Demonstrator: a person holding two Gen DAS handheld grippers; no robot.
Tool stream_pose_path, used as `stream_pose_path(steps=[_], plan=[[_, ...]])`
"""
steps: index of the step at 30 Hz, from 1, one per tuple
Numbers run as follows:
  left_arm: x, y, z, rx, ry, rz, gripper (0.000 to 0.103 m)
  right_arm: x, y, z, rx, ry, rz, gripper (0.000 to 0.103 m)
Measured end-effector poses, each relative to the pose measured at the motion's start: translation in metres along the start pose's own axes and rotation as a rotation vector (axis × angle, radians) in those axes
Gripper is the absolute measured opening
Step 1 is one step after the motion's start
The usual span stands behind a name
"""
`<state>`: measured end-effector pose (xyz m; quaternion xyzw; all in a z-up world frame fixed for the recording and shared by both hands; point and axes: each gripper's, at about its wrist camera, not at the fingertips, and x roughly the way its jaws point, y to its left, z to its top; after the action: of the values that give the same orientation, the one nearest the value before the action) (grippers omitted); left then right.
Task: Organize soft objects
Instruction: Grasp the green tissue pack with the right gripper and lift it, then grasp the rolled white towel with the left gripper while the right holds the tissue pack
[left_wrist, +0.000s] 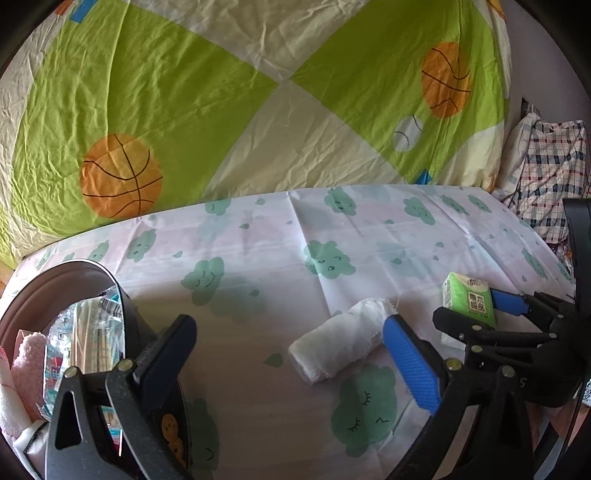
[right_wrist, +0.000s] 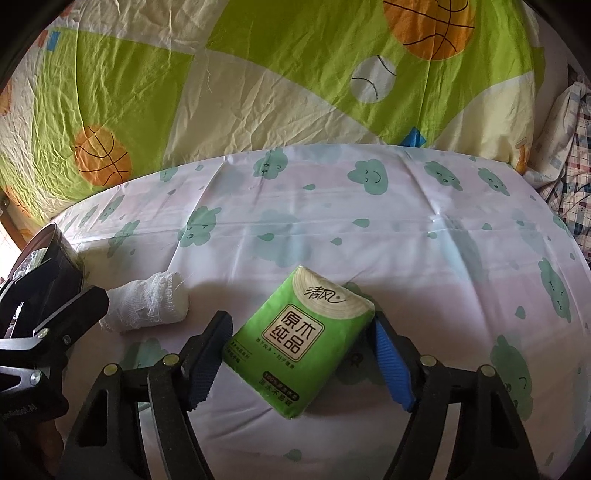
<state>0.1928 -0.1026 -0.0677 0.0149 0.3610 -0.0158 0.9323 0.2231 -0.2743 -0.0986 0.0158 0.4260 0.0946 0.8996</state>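
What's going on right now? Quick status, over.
Right gripper straddles the green tissue pack, pads at its sides. Left gripper open, empty, beside the white gauze roll. Nothing in the way.

Black gripper frames, ribbed blue jaws, brass screws.
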Motion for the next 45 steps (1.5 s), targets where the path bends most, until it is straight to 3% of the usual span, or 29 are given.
stream_pose_path(steps=[12,20,25,28,30,38,45], plan=[[0.006,-0.011,-0.002,0.038,0.019,-0.076,0.102,-0.022,-0.024,-0.004,0.100,-0.095,-0.070,0.077],[0.028,-0.019,0.000,0.056,0.093,-0.113,0.102,-0.026,-0.026,-0.004,0.106,-0.111,-0.076,0.077],[0.039,-0.019,-0.004,0.056,0.136,-0.122,0.090,-0.027,-0.023,-0.004,0.094,-0.115,-0.070,0.077],[0.043,-0.019,-0.005,0.060,0.160,-0.141,0.076,-0.028,-0.021,-0.004,0.082,-0.121,-0.063,0.077],[0.044,-0.018,-0.006,0.053,0.165,-0.151,0.059,-0.028,-0.021,-0.004,0.083,-0.123,-0.057,0.077],[0.038,-0.019,-0.007,0.066,0.147,-0.172,0.038,-0.034,-0.022,-0.005,0.096,-0.154,-0.045,0.077],[0.029,-0.010,-0.006,0.018,0.104,-0.173,0.031,-0.038,-0.016,-0.007,0.074,-0.179,-0.025,0.077]])
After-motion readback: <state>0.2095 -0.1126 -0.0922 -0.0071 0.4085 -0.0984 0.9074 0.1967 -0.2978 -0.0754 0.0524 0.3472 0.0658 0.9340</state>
